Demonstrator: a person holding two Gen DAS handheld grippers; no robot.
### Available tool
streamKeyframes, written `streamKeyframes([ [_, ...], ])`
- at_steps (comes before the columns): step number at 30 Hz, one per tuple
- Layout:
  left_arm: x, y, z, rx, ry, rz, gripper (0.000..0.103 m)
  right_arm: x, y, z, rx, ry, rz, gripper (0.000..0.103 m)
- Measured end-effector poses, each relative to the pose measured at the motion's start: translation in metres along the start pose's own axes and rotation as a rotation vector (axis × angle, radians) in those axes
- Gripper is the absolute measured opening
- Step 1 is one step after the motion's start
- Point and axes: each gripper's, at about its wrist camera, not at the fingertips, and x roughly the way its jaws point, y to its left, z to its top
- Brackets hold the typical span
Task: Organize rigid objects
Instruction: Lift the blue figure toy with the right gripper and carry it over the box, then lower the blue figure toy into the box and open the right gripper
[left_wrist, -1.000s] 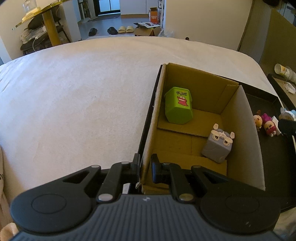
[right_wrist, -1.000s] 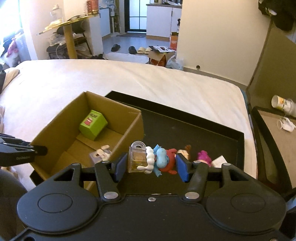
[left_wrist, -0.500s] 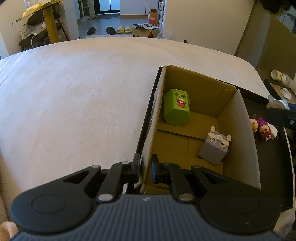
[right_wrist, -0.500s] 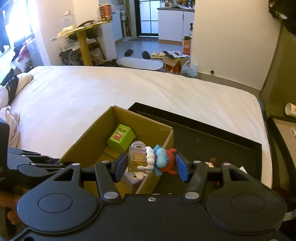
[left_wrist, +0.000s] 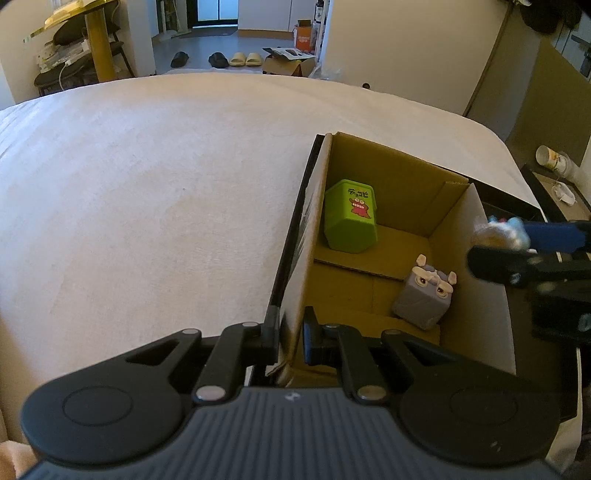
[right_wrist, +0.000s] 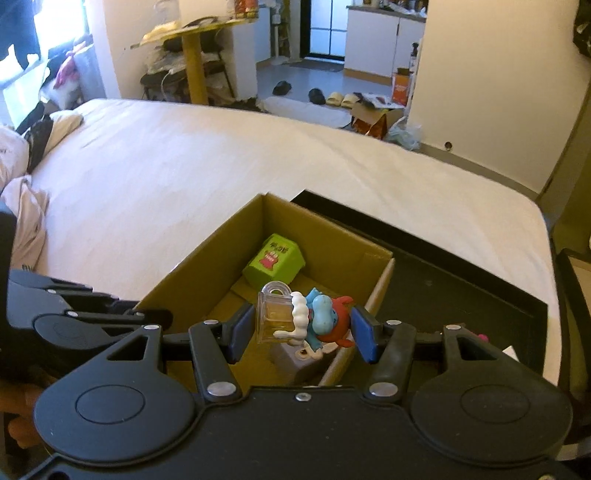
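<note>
— Pinning the cardboard box (left_wrist: 402, 177) w/ my left gripper (left_wrist: 290, 338): left wrist view shows jaws clenched on its near-left wall, so it's steadied. Green box toy (left_wrist: 351, 218) sits at the far left inside, grey cube toy (left_wrist: 424, 295) nearer, to the right.

— And the other side?

— Right wrist view: my right gripper (right_wrist: 301, 328) is grasping the blue figurine (right_wrist: 323, 315) plus its clear case, jaws partway apart, pads against both ends. It hangs over the box's near-right part, above the grey cube.

— Step?

— Drop-off, I'd say. Next calls for lowering into a bare bit of floor, then releasing w/o knocking the cube.
</note>
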Motion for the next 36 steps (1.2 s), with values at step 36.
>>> streamKeyframes([
  [36,0.004,0.006,0.000,-0.014,0.000,-0.012,0.011,0.031,0.019,-0.010,-0.163,0.077,-0.036,0.062],
])
